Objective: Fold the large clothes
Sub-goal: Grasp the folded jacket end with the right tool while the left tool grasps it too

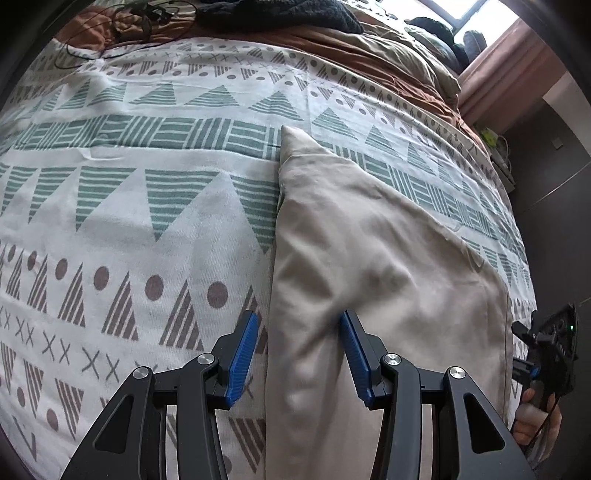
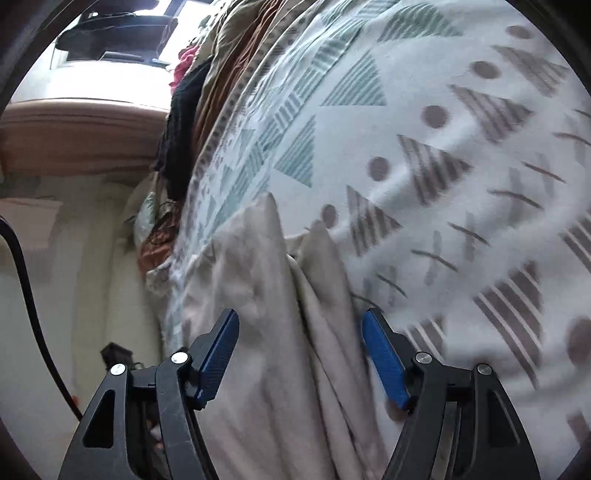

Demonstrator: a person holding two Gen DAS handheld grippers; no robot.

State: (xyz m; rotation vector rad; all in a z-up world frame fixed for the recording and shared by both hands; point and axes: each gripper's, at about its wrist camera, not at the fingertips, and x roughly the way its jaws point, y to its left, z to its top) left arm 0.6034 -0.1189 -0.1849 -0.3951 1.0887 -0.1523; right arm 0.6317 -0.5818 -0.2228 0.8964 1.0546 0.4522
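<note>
A beige garment (image 1: 369, 258) lies folded on the patterned bedspread (image 1: 129, 206), its straight left edge running toward me. My left gripper (image 1: 299, 315) is open above that edge, with one pad over the bedspread and the other over the cloth. In the right wrist view the beige garment (image 2: 266, 280) is bunched into loose folds near the bed's side. My right gripper (image 2: 300, 314) stands open around those folds, and its pads do not press on them. At the far right of the left wrist view, a hand (image 1: 535, 417) holds the right gripper (image 1: 546, 343) past the garment's right edge.
A brown duvet (image 1: 388, 55), dark clothing (image 1: 295, 14) and tangled cables (image 1: 122, 29) lie at the head of the bed. A curtain (image 1: 509, 74) hangs by the window. Dark floor (image 1: 554, 221) borders the bed's right side. A black cable (image 2: 26, 295) hangs beside the bed.
</note>
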